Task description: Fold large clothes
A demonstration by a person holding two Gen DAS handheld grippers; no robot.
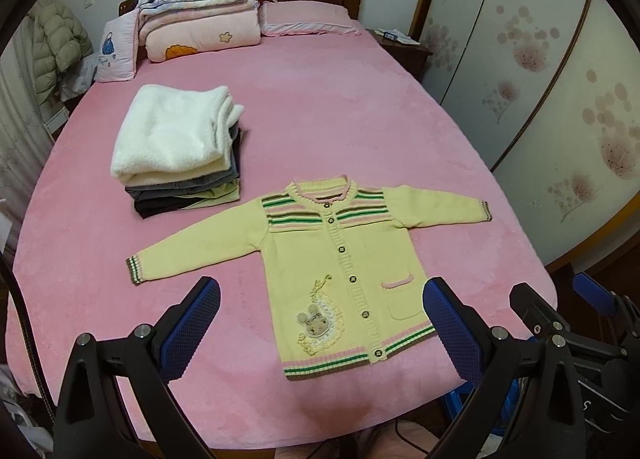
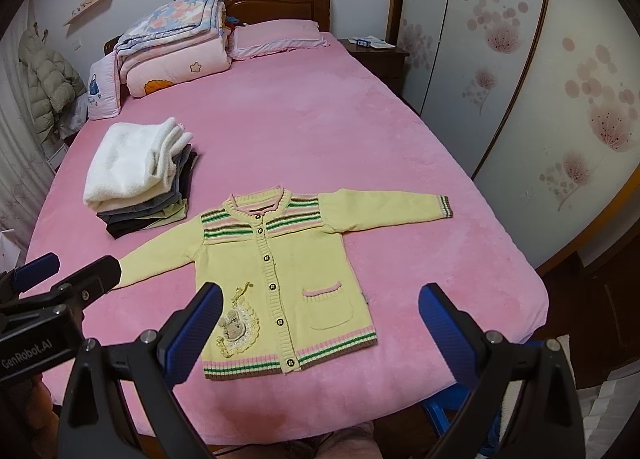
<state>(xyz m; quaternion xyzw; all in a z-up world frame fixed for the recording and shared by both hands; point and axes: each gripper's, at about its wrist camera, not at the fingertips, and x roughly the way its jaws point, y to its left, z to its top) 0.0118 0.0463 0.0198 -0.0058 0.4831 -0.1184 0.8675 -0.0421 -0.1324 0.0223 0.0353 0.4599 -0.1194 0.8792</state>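
Note:
A pale yellow knitted cardigan (image 1: 316,259) (image 2: 280,271) with green, pink and brown stripes lies flat and buttoned on the pink bed, both sleeves spread out, a rabbit patch on its lower left. My left gripper (image 1: 320,311) hovers open above the near bed edge, over the cardigan's hem, holding nothing. My right gripper (image 2: 320,317) is also open and empty, above the hem and pocket. The left tool's fingers (image 2: 96,271) cover the cardigan's left cuff in the right wrist view. The right tool's fingers (image 1: 532,307) show at the right edge of the left wrist view.
A stack of folded clothes (image 1: 180,151) (image 2: 140,175) topped by a white fleece sits left of the cardigan. Folded quilts (image 1: 200,15) and a pillow (image 1: 308,19) lie at the headboard. A flowered wardrobe (image 1: 540,59) stands on the right, a nightstand (image 2: 376,51) beside it.

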